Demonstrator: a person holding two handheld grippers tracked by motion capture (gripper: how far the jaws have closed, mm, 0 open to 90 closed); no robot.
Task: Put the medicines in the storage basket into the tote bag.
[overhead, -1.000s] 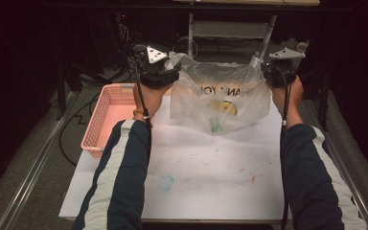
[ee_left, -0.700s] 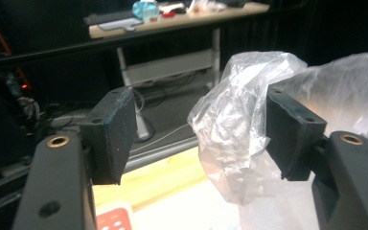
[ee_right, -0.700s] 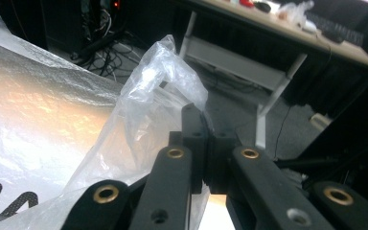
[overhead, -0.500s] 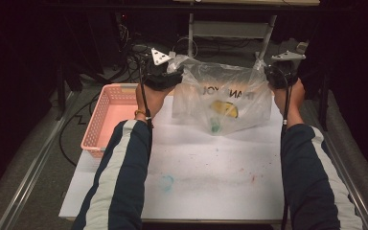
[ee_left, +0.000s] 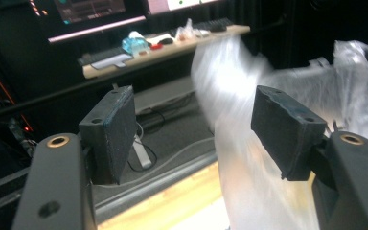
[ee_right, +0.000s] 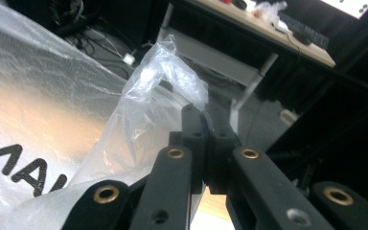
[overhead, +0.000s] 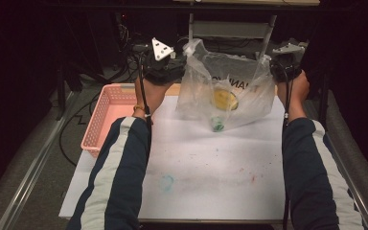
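Dark room, white desk [overhead: 211,167], pink basket [overhead: 106,115] at left edge. Clear plastic bag [overhead: 230,91] hangs above far edge, yellow thing inside. Right gripper [ee_right: 206,143] jaws pinch bag corner; left gripper [ee_left: 191,134] jaws wide apart, empty. Bag soft, light, slippery: grab top rim.

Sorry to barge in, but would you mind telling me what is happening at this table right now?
A person holds a tool in each hand at a white table. The right tool is shut on one top corner of a clear plastic bag, which hangs with a yellow item and a small green item inside. The left tool is open, with the bag's blurred plastic beside one jaw, not clamped. A pink basket sits at the table's left edge.
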